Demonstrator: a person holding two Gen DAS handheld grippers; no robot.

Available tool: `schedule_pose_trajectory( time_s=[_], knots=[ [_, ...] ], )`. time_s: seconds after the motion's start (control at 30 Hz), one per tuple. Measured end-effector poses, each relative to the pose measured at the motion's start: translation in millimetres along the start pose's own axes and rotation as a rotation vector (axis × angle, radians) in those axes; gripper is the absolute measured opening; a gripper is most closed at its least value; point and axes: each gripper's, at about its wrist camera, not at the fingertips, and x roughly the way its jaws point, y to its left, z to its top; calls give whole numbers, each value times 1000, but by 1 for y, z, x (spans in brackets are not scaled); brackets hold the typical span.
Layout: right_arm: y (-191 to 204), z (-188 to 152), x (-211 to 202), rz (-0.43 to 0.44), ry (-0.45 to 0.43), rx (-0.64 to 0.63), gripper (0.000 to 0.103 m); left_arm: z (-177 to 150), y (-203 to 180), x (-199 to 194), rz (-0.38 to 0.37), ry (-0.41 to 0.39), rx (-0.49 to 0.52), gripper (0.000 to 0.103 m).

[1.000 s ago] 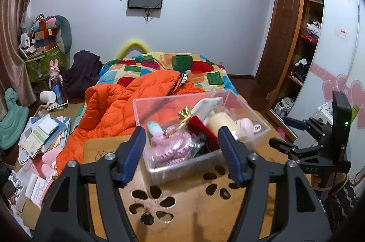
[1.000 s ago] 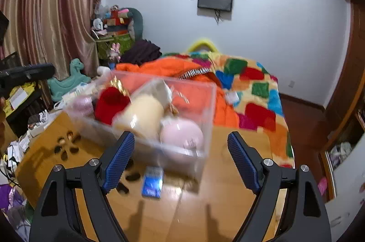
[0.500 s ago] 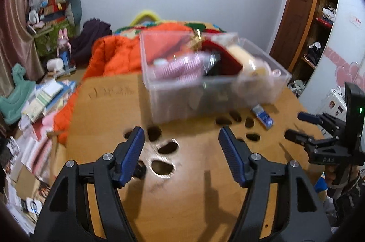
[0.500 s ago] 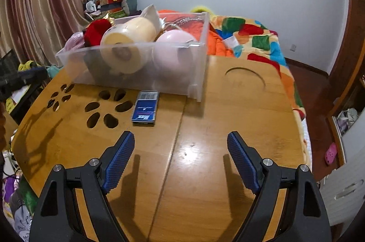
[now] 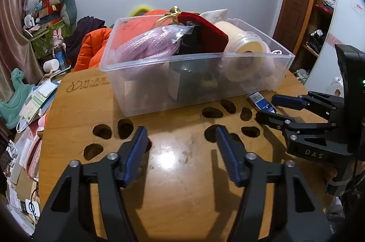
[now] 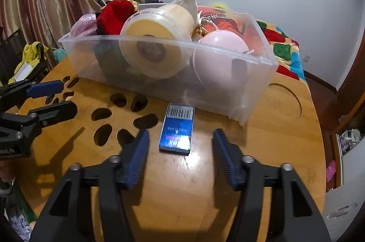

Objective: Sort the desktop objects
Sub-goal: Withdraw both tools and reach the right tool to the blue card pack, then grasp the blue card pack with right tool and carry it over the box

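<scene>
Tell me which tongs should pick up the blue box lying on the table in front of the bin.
Right. The right tongs are open with the blue box lying just ahead, between their tips. The left tongs are open too, but face bare table, with the box off to their right.

Through the clear bin (image 6: 251, 87), we cannot make out the dark items low behind its cloudy wall. The blue box's (image 6: 176, 128) print is too blurred to read, and in the left view the right gripper (image 5: 271, 107) covers part of it.
</scene>
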Motion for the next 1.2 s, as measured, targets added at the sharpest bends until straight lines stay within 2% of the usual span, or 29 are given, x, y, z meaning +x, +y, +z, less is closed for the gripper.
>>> schedule_pose_trajectory(
  time_s=[0.13,0.27,0.33,0.47,0.57,0.63,0.77,0.93,1.1,1.2],
  knots=[
    [2,2,2,13,-2,-10,26,5,-5,6,21,0,-1,44],
    [4,2,1,22,-4,-18,25,5,-11,9,39,-10,9,31],
    [4,1,2,29,-6,-13,25,3,-16,8,57,-24,33,28],
    [-3,-4,-8,144,-22,56,25,0,-21,5,58,-41,63,19],
    [-3,-5,-19,172,-48,80,25,0,-19,4,54,-44,57,13],
    [-5,-3,-28,190,-70,96,25,1,-17,2,50,-53,48,11],
    [-8,7,-51,183,-131,100,25,4,2,-7,-25,-63,-33,10],
    [-13,21,-76,155,-195,104,25,13,34,-27,-29,-113,-124,10],
    [-23,40,-78,113,-224,114,25,32,63,-56,-21,-202,-176,10],
    [-31,55,-67,89,-224,119,25,46,74,-65,-38,-226,-183,10]
  ],
)
